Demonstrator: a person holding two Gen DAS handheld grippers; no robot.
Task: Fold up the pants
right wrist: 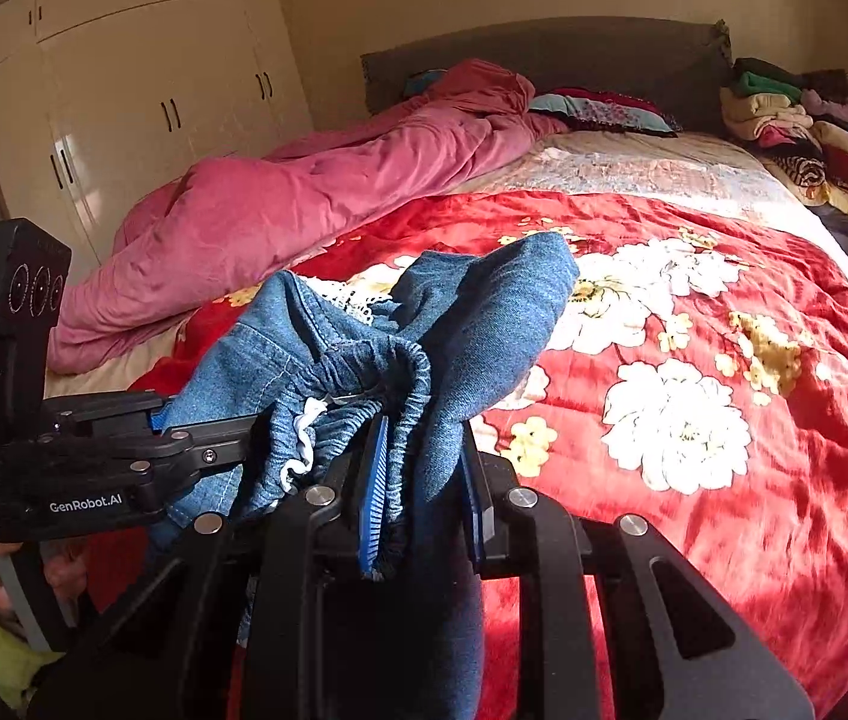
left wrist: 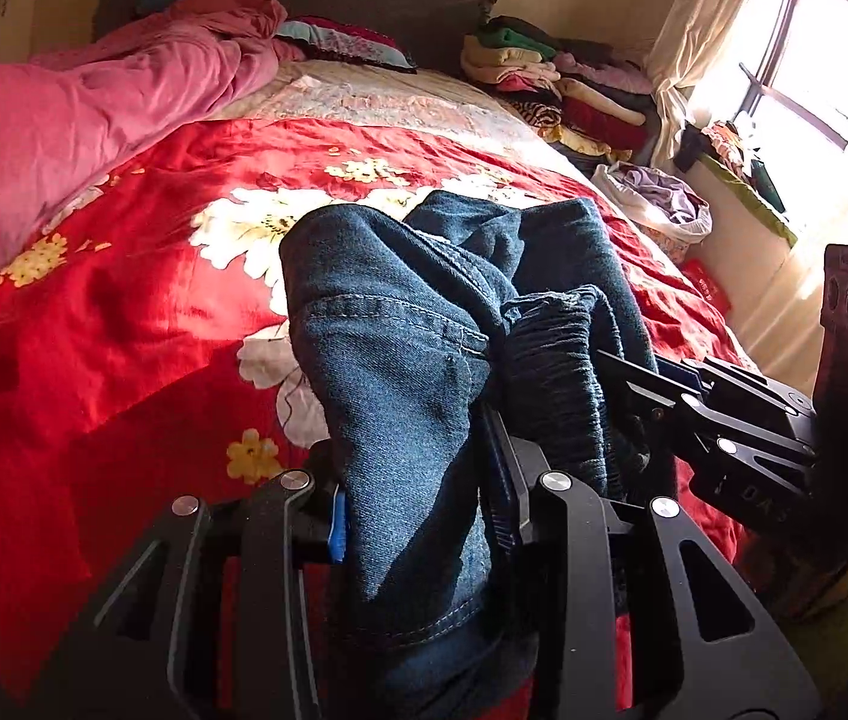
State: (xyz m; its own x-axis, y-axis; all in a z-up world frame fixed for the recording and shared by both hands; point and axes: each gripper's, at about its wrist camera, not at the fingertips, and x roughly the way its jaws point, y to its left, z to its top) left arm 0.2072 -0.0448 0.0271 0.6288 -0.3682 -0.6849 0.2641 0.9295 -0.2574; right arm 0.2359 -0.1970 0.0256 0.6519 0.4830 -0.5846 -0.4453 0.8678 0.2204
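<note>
Pants (left wrist: 417, 324) — blue denim, bunched at lower centre of the left wrist view, held above a red floral blanket (left wrist: 123, 312) on the bed. Left gripper (left wrist: 424, 516) is clamped on the denim; right gripper (left wrist: 634, 378) bites the gathered waistband from the right edge. White bag (left wrist: 658, 204) of pale cloth, upper right, near the window (left wrist: 814, 60).

Right wrist view: right gripper (right wrist: 424, 504) pinches the elastic waistband; pink duvet (right wrist: 303, 192) upper left, cream wardrobe (right wrist: 141, 78) behind — folded clothes stack (right wrist: 808, 126) upper right.
</note>
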